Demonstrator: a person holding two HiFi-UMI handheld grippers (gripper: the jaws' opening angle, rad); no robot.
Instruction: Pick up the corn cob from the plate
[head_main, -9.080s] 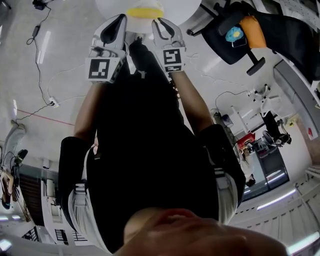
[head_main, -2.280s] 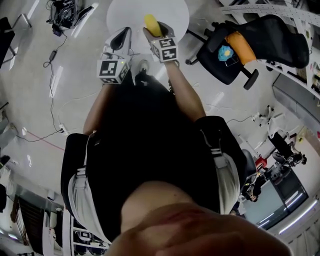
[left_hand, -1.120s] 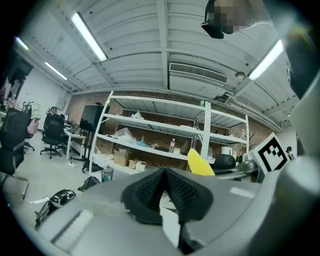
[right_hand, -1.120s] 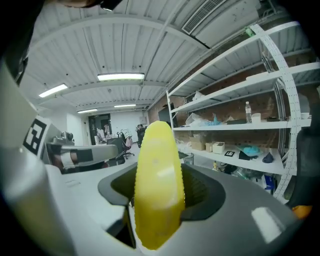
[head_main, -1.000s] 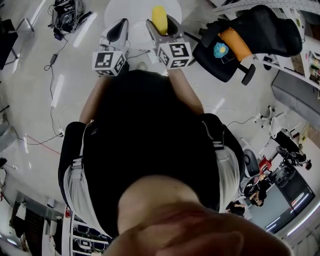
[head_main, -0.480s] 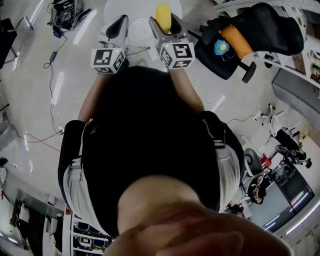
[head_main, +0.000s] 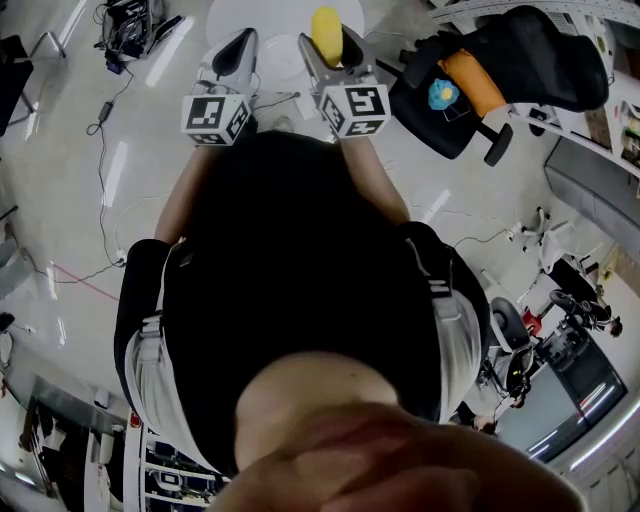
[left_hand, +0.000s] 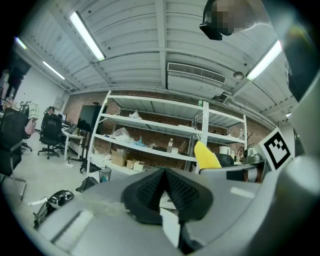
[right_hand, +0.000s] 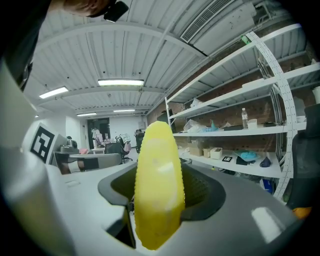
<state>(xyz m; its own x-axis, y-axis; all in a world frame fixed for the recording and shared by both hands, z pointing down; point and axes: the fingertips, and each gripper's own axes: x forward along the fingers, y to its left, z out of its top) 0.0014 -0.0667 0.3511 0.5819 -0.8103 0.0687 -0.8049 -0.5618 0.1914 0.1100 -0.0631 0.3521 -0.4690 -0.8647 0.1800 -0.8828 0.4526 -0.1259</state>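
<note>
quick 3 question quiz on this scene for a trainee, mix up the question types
1. True or false: the right tool is clamped on the corn cob.
2. What is between the jaws of the left tool? A) a corn cob B) nothing, they are together C) a bottle
3. In the right gripper view, which way does the cob's tip point?

Key: 1 true; 2 B; 3 upward.
</note>
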